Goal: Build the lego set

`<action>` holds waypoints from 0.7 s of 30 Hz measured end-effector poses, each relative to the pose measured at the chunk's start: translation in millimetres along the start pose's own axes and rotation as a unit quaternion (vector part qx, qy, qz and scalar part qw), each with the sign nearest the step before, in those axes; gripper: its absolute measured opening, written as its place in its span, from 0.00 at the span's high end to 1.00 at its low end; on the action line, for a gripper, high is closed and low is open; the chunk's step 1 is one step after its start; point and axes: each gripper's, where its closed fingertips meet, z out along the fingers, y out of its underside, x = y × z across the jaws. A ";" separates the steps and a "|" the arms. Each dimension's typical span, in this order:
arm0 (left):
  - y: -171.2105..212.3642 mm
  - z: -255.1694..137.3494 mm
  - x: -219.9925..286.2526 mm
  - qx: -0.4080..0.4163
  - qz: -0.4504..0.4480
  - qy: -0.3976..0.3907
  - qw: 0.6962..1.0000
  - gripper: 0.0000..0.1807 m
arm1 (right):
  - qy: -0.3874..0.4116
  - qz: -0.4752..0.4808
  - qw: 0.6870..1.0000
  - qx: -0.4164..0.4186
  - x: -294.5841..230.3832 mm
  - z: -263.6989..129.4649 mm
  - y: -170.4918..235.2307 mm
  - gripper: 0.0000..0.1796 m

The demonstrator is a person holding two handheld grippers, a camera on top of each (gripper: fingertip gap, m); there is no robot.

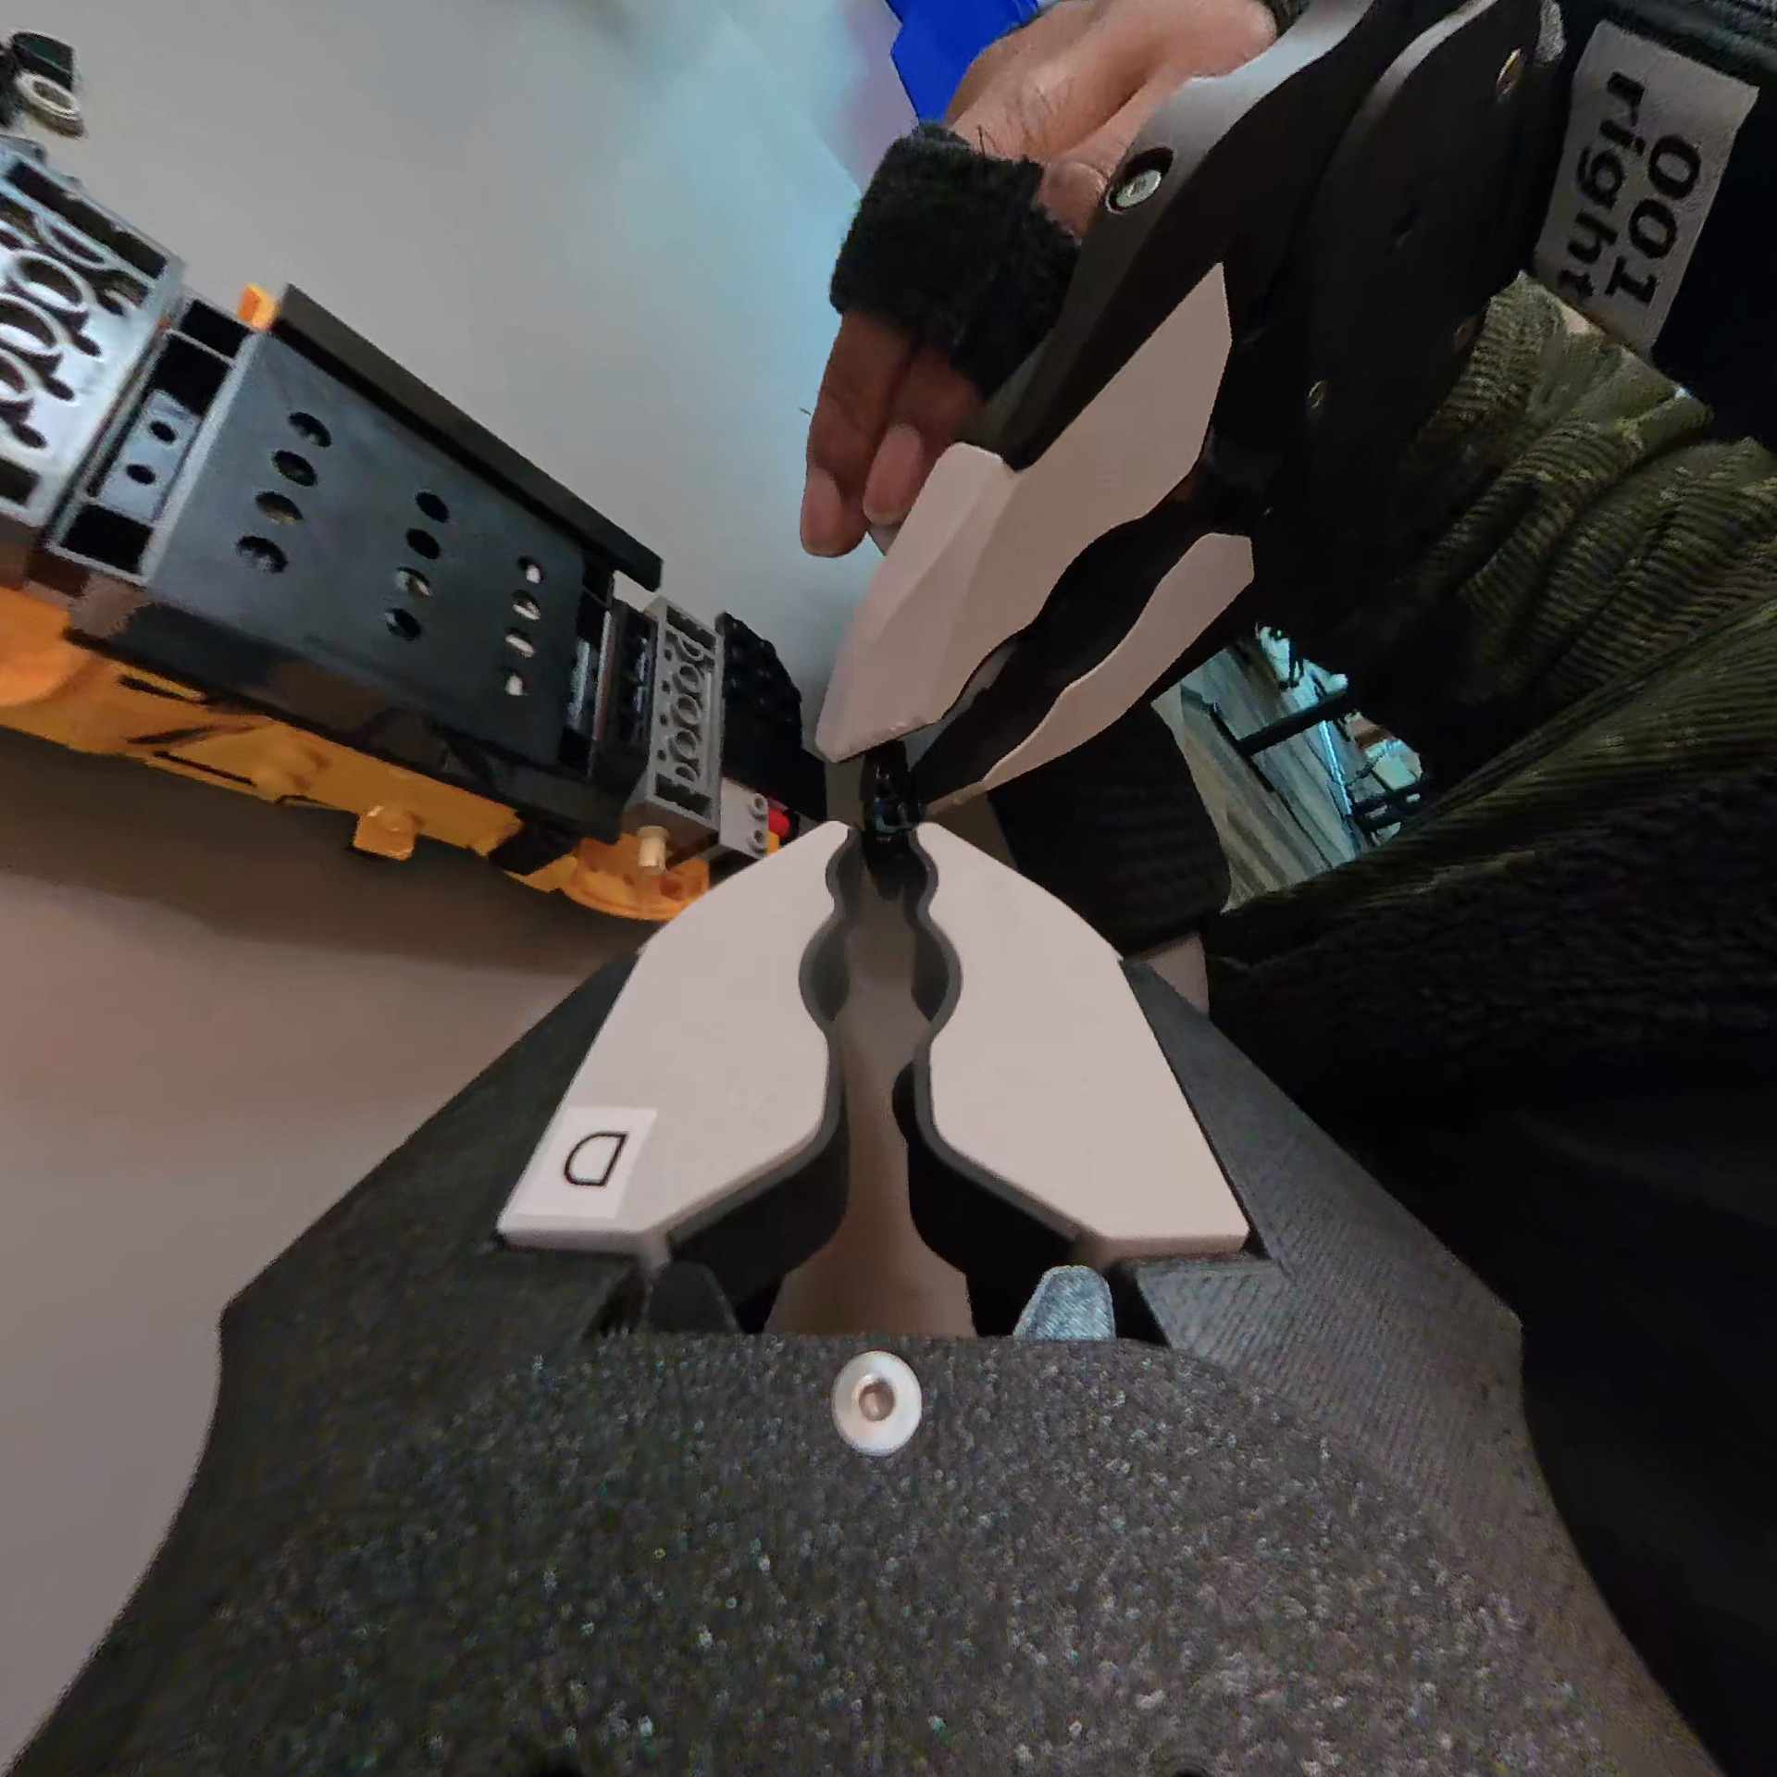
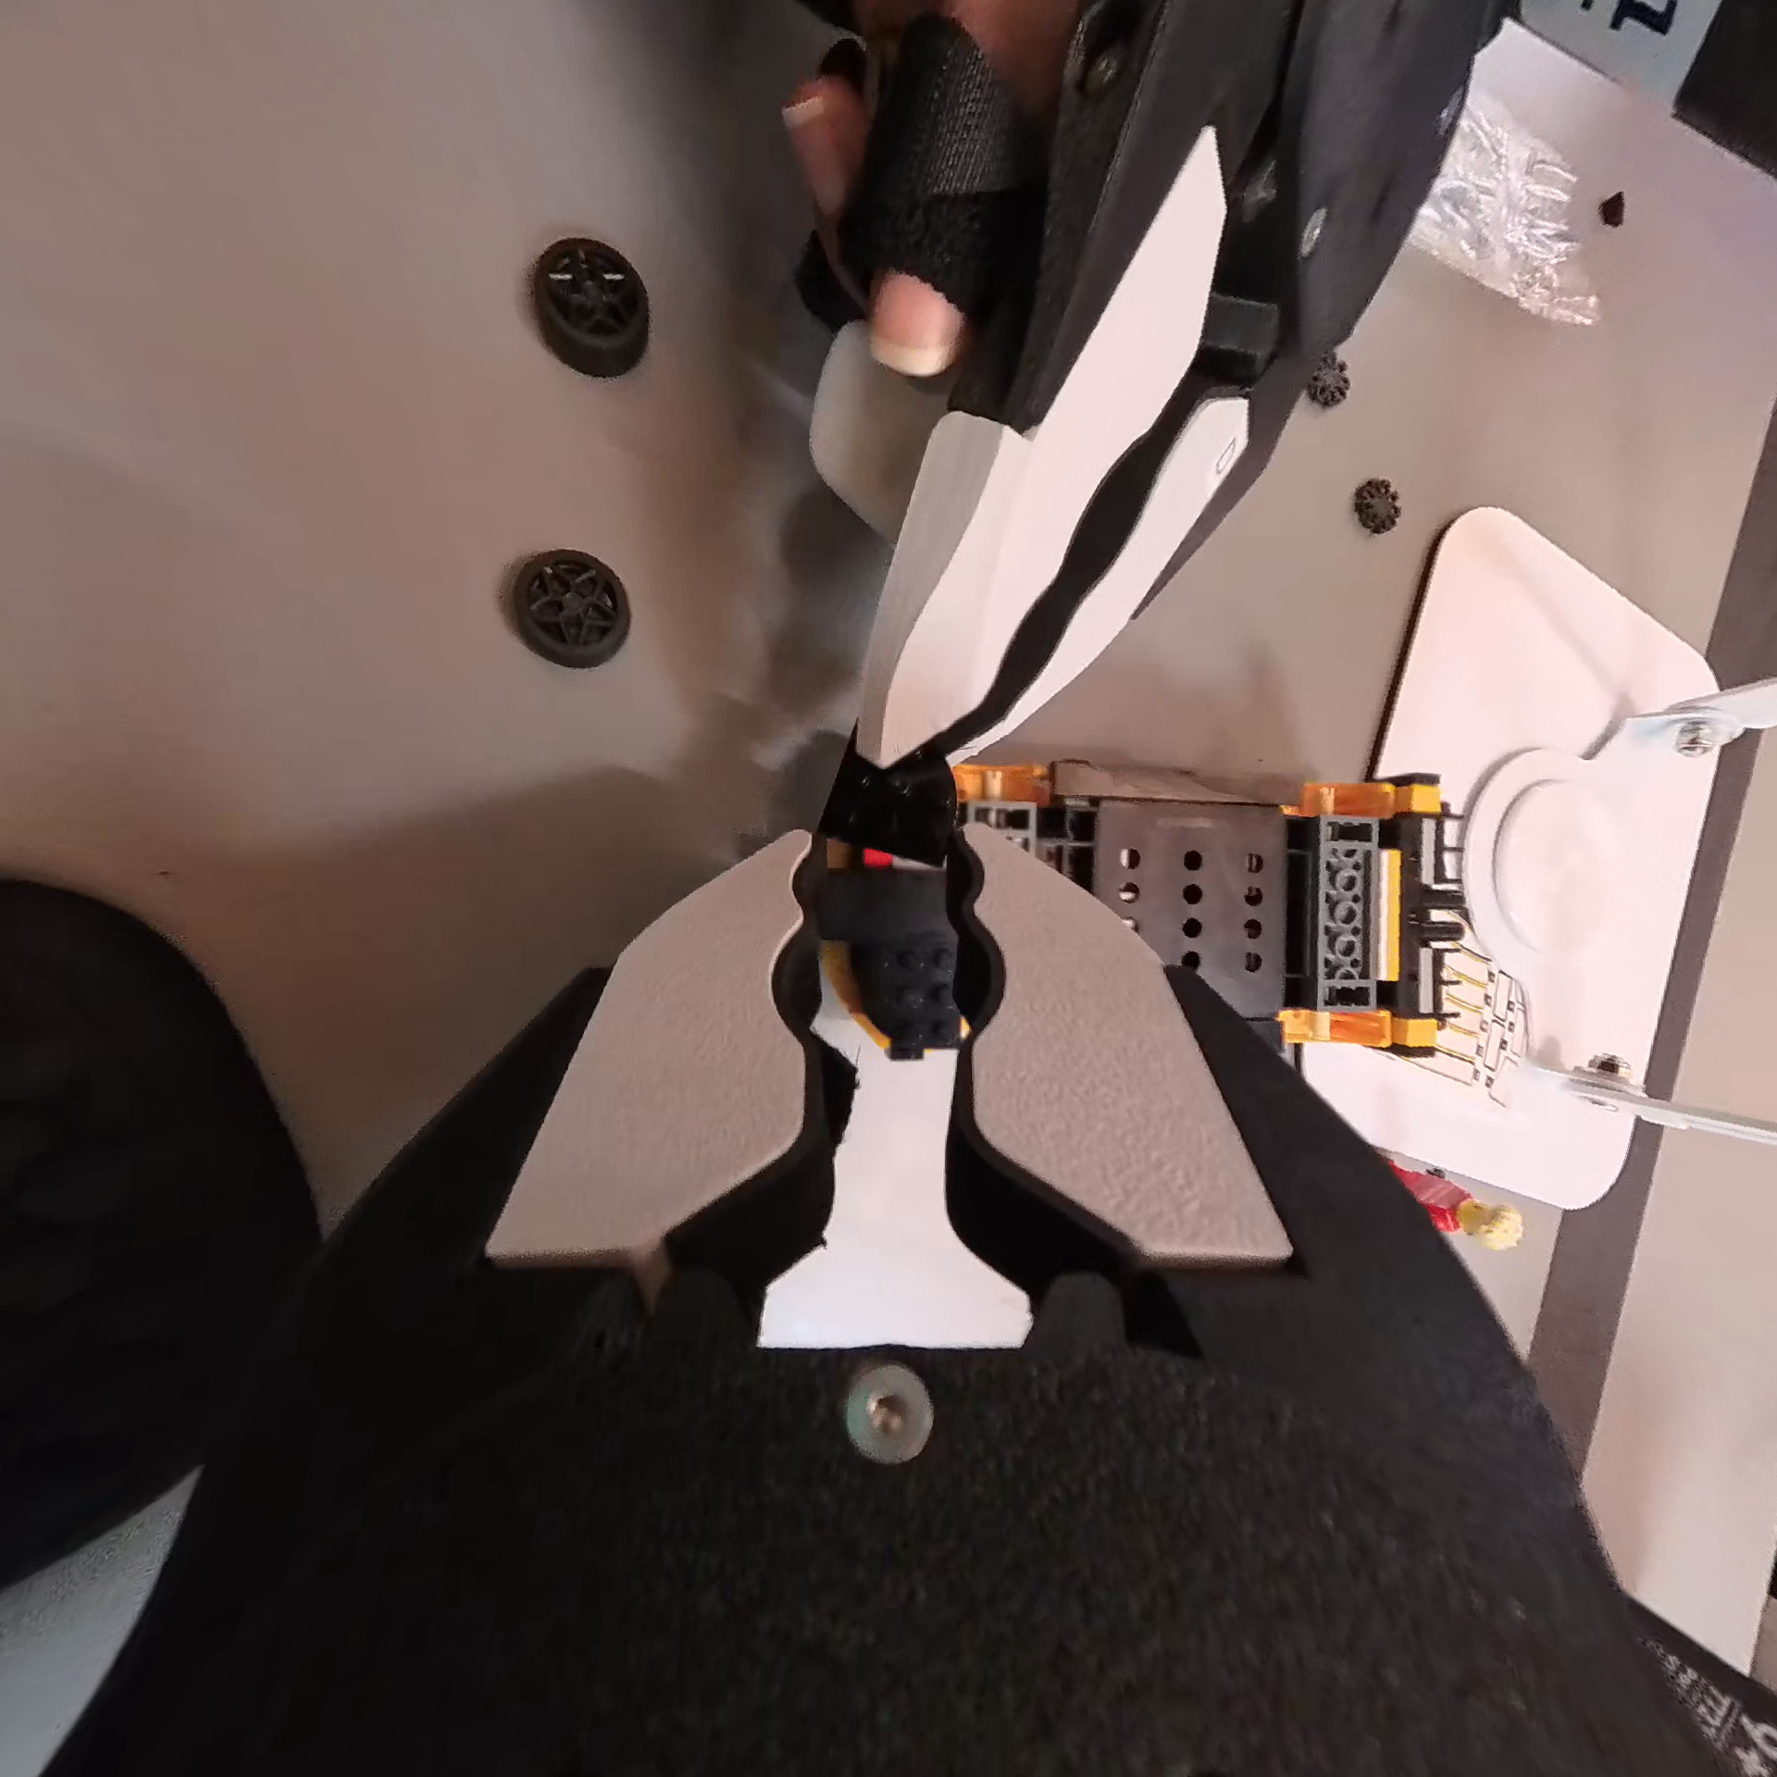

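Observation:
A small black lego piece (image 1: pixel 887 813) is pinched between both grippers just above the table. My left gripper (image 1: pixel 885 835) is shut on it from below in the left wrist view, and my right gripper (image 1: pixel 889 769) comes in from the upper right and grips its other end. In the right wrist view the piece (image 2: pixel 889 808) sits between my right gripper's (image 2: pixel 885 851) tips, with my left gripper (image 2: pixel 904 750) closing on it from above. The orange and black lego car (image 1: pixel 337 538) lies underside up beside them; it also shows in the right wrist view (image 2: pixel 1192 894).
Two black wheels (image 2: pixel 588 306) (image 2: pixel 569 608) lie on the table to the left. Small black gear-like parts (image 2: pixel 1375 505), a clear plastic bag (image 2: pixel 1510 221), a red and yellow piece (image 2: pixel 1471 1216) and a white plate with metal brackets (image 2: pixel 1539 673) are on the right. A hand (image 1: pixel 865 433) holds the right gripper. The tips of both grippers are at nearly the same place.

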 end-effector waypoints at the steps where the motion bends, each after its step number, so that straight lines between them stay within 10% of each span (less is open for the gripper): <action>1: -3.4 -0.8 -2.4 0.012 -0.010 -0.006 1.000 0.97 | 0.007 0.006 1.000 0.001 3.8 0.1 1.3 0.87; 21: -9.9 -5.5 -14.3 0.067 -0.112 -0.007 0.991 0.97 | 0.091 0.032 0.995 -0.004 16.8 4.5 0.0 0.87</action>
